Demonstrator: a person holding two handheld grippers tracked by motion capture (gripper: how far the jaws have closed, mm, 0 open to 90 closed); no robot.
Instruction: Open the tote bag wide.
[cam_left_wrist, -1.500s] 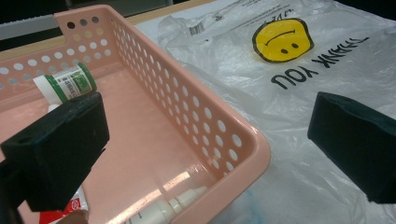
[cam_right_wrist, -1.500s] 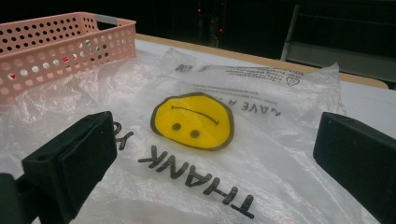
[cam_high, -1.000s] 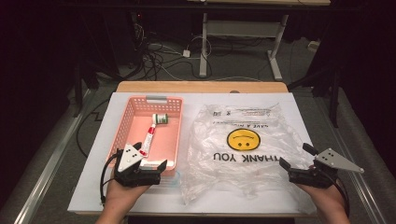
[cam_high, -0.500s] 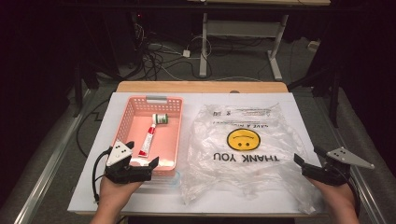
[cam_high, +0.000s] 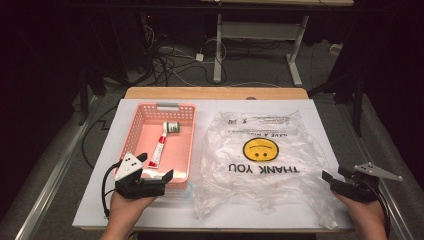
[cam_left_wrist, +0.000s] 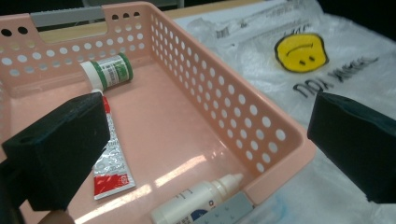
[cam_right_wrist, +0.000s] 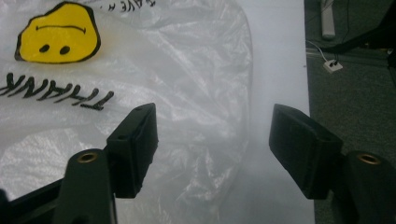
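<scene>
Left gripper sits at the near end of the pink basket, jaws wide apart, nothing between the pads; near right corner of the basket falls in the gap in the left gripper view. In the basket: green-capped jar at the far end, red-and-white tube lying lengthwise mid-floor, white dropper bottle against the near wall. Clear plastic bag with yellow smiley lies flat just right of the basket. Right gripper at the bag's near right edge; jaws have just been closing, now part open, straddling the bag's edge, pads not pressing on it.
</scene>
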